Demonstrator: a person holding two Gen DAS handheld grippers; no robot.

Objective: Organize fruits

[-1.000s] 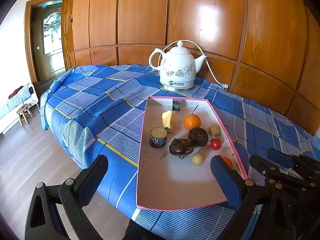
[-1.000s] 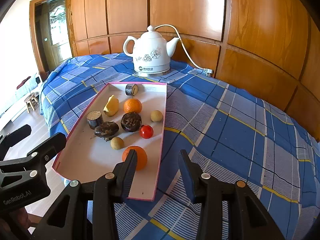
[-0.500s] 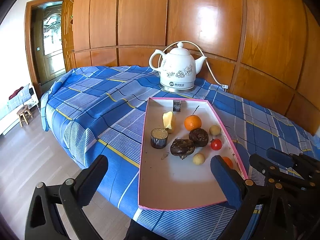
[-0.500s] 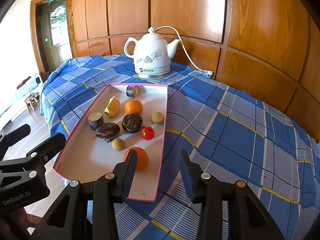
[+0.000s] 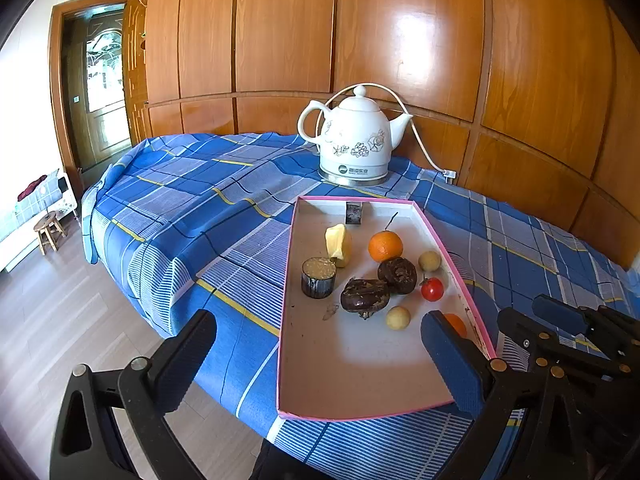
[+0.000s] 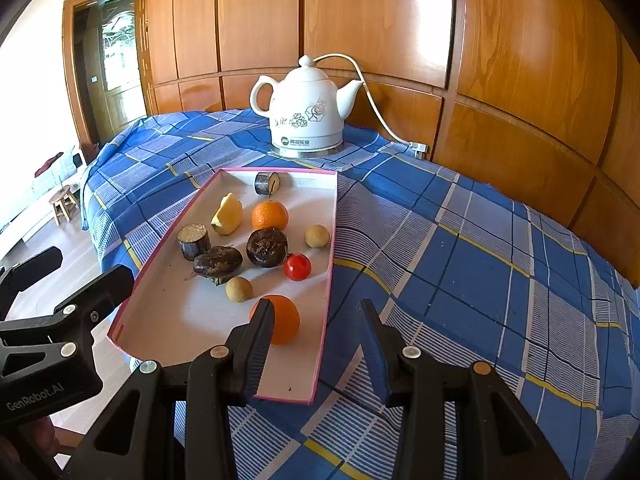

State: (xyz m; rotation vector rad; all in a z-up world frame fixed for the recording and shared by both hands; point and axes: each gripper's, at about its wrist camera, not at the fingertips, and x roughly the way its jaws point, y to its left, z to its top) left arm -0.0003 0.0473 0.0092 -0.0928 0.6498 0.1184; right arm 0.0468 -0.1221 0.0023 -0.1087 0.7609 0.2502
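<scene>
A white tray with a pink rim (image 5: 285,280) lies on the blue checked cloth. In it are two oranges (image 6: 270,215) (image 6: 285,320), a red tomato (image 6: 297,267), two small tan round fruits (image 6: 239,289) (image 6: 317,235), two dark brown fruits (image 6: 218,261) (image 6: 267,242), a yellow fruit wedge (image 6: 228,215) and two dark cut cylinders (image 6: 193,238) (image 6: 266,183). My left gripper (image 5: 318,360) hangs open and wide over the tray's near end, holding nothing. My right gripper (image 6: 316,340) is open at the tray's near right corner. Its left finger partly hides the near orange.
A white flowered kettle (image 5: 355,136) on a metal base stands behind the tray, its cord running to the wooden wall panels (image 5: 400,32). The cloth (image 6: 460,264) spreads bare to the right of the tray. Floor, a small stool (image 5: 48,230) and a doorway lie to the left.
</scene>
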